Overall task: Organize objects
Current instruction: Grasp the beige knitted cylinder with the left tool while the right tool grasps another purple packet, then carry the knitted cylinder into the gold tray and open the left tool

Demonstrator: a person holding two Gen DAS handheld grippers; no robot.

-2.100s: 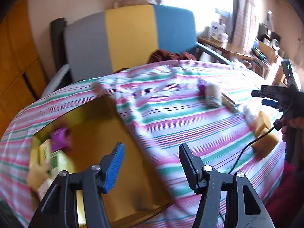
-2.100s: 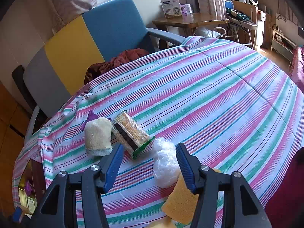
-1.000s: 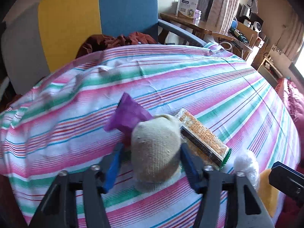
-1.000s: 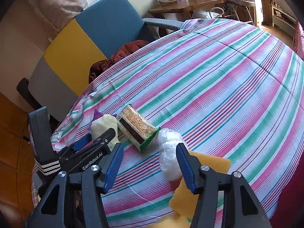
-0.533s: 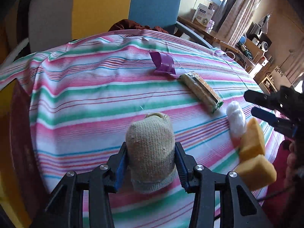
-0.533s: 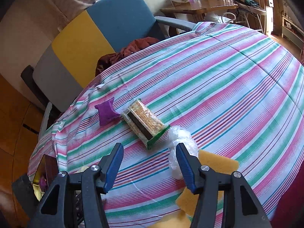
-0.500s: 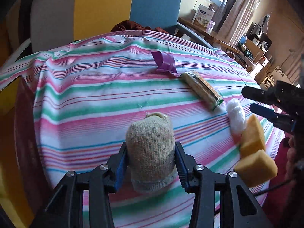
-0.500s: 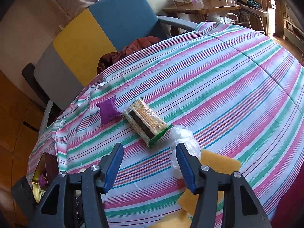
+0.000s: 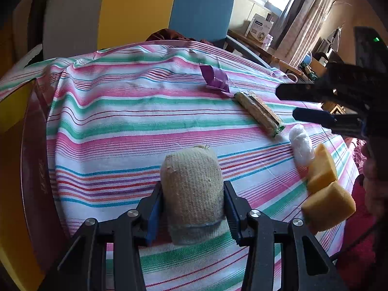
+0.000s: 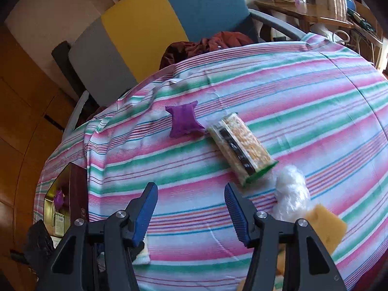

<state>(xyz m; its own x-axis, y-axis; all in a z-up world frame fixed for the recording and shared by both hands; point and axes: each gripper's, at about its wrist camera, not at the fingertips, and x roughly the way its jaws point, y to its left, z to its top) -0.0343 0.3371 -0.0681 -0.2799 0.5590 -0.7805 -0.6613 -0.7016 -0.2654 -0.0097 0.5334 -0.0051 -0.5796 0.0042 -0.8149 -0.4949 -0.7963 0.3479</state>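
Observation:
My left gripper [image 9: 192, 202] is shut on a beige knitted sock roll [image 9: 192, 189] and holds it over the near part of the striped tablecloth [image 9: 126, 111]. On the cloth lie a purple pouch [image 9: 215, 78], a cracker packet [image 9: 259, 112], a white plastic wad [image 9: 300, 146] and yellow sponges [image 9: 325, 186]. My right gripper [image 10: 190, 205] is open and empty above the cloth, left of the cracker packet [image 10: 241, 146], the wad [image 10: 291, 190] and a sponge [image 10: 326, 228]. The purple pouch [image 10: 184, 121] lies beyond it. The right gripper also shows in the left wrist view [image 9: 308, 104].
A gold-lined box [image 10: 60, 201] with a purple item and packets inside sits at the table's left edge; its dark wall [image 9: 31, 157] is left of my left gripper. A grey, yellow and blue chair [image 10: 155, 29] with a dark red cloth [image 10: 206, 44] stands behind the table.
My left gripper closed on the sock roll and carried it back toward the near left of the table. My right gripper drifted left, still open above the cloth.

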